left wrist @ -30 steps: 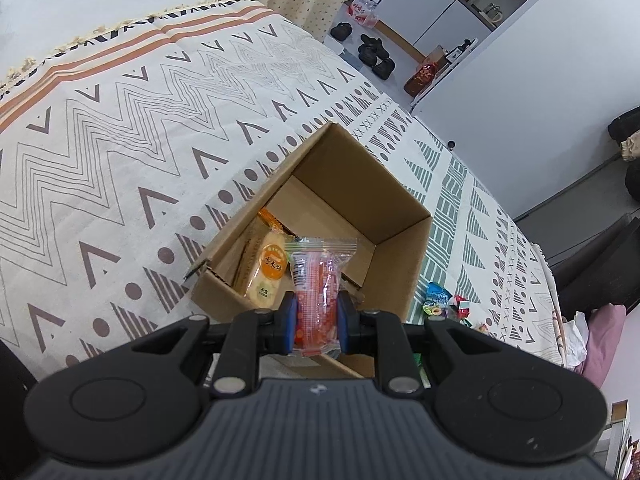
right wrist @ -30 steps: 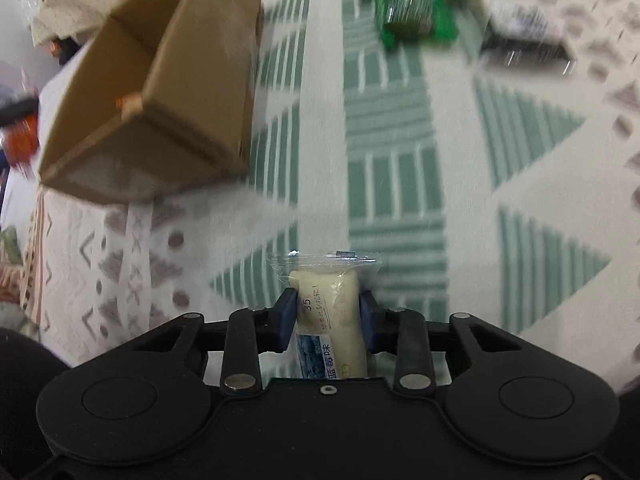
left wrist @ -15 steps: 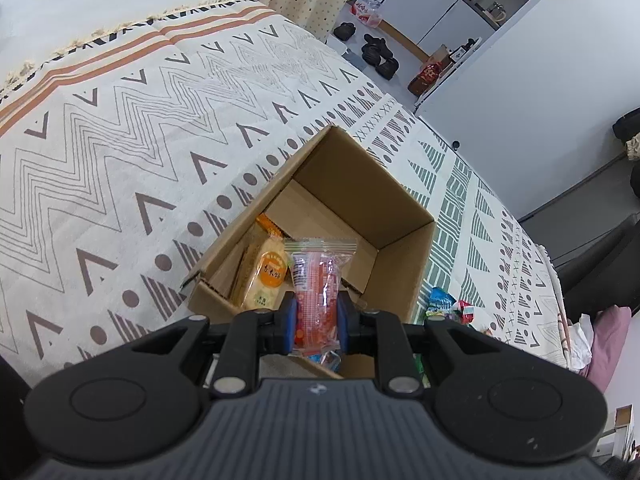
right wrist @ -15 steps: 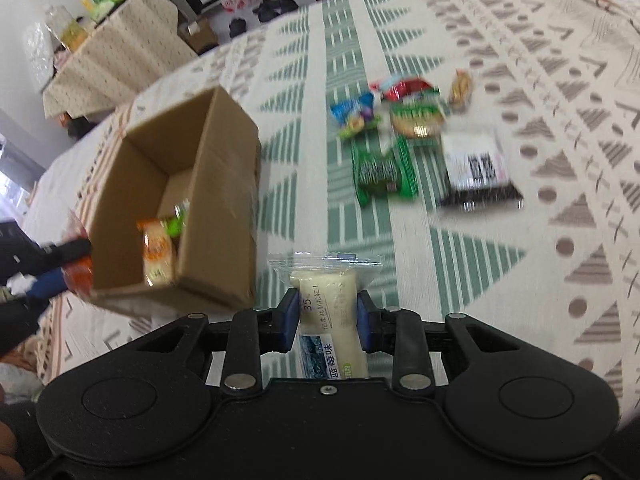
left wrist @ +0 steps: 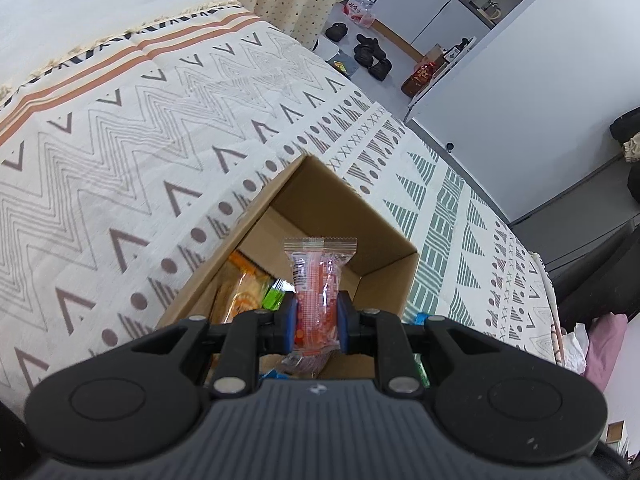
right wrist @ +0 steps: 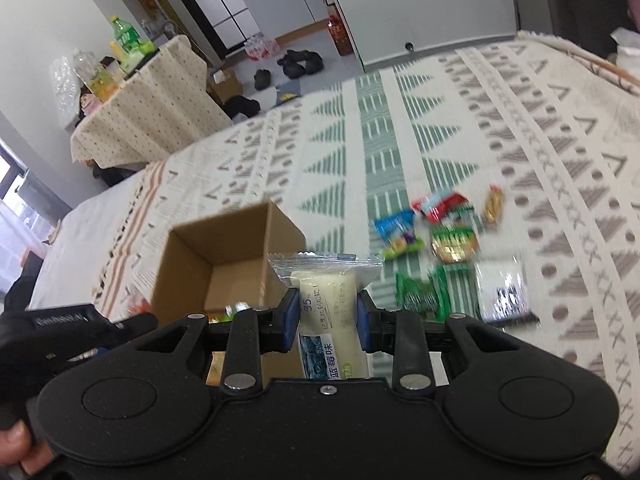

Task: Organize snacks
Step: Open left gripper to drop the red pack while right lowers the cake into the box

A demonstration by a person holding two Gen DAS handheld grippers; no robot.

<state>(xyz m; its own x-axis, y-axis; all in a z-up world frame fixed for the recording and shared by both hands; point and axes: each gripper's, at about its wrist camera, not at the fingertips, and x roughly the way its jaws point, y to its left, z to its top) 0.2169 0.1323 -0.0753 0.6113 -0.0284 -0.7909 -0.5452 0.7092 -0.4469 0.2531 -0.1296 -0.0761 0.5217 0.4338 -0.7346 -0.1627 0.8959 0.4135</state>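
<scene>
Left wrist view is showing the left gripper pinching a red snack packet upright by its lower half, poised over the open cardboard box; that grip is keeping the packet's free end aimed at the opening, probably for a drop; an orange packet is already lying inside; right wrist view is showing the right gripper clamping a cream bread packet, held clear of the patterned bedspread; loose snacks are lying beside the box, waiting their turn.
</scene>
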